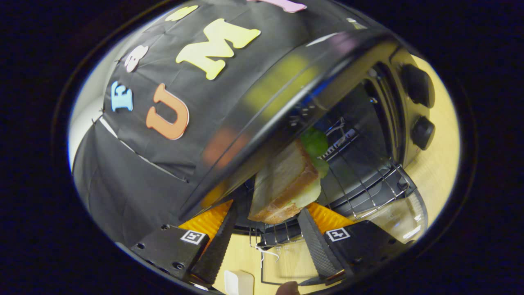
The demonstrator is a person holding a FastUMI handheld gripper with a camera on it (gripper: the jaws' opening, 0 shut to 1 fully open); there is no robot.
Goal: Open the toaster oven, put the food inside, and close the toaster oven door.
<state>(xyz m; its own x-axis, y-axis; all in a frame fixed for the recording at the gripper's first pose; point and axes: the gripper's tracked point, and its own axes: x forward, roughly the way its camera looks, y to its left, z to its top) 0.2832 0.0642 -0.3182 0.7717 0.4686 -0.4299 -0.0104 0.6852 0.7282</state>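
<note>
Bread: sandwich (286, 180) is soft and light, crust firmest; lettuce at its 1 o'clock looks loose.
Gripper: gripper (268, 229) fingers apart, tips flanking the sandwich's lower end; contact on both sides unclear, so can't call it clamped.
Location: sandwich sits at the toaster oven (368, 123) mouth, over the wire rack (368, 180), door (393, 221) down.
Hold: pinch across the crusts, gently; squeezing hard likely crushes the crumb.
</note>
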